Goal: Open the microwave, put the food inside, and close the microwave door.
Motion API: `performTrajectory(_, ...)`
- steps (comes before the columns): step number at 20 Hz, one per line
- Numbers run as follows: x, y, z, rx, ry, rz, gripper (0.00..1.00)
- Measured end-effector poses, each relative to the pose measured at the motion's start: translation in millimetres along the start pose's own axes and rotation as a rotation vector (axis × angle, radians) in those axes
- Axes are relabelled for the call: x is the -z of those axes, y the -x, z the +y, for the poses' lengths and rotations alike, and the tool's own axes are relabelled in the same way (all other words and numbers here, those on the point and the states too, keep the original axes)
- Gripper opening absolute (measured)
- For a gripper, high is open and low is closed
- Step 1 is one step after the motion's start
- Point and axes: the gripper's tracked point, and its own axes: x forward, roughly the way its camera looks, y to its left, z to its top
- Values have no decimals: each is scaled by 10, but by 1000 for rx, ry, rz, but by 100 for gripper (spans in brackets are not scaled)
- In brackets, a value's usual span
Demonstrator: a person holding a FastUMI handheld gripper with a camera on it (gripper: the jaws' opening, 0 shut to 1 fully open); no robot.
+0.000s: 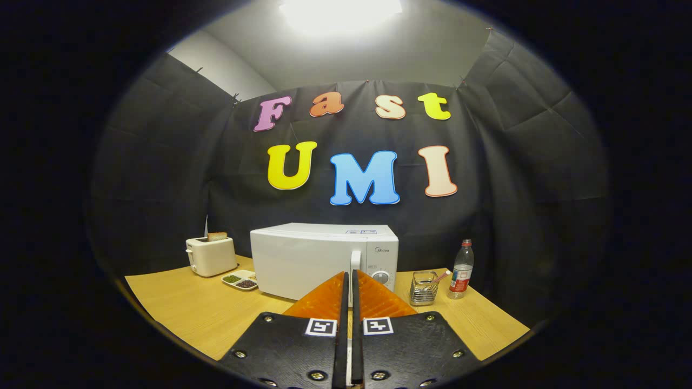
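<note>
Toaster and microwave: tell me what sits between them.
A small divided dish with dark fillings lies on the table between toaster and microwave, in the gripper view.

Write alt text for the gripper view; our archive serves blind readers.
The gripper, fingers shut on nothing, points at a closed white microwave on a wooden table. A toaster stands left; a bottle right.

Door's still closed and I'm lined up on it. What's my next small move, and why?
Probably open the gripper and ease forward to the microwave door handle. The fingers are together with nothing between them, and the handle stands just beyond the tips.
</note>
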Motion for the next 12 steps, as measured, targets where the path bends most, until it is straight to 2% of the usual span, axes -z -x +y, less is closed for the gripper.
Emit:
performTrajectory(5, -362, 440, -90, -5, 11, -40, 4)
performTrajectory(8, -464, 611, -53, -1, 58, -60, 4)
performTrajectory(10, -485, 673, 39, -32, 61, -61, 3)
performTrajectory(12, -486, 680, 19, -29, 45, -52, 4)
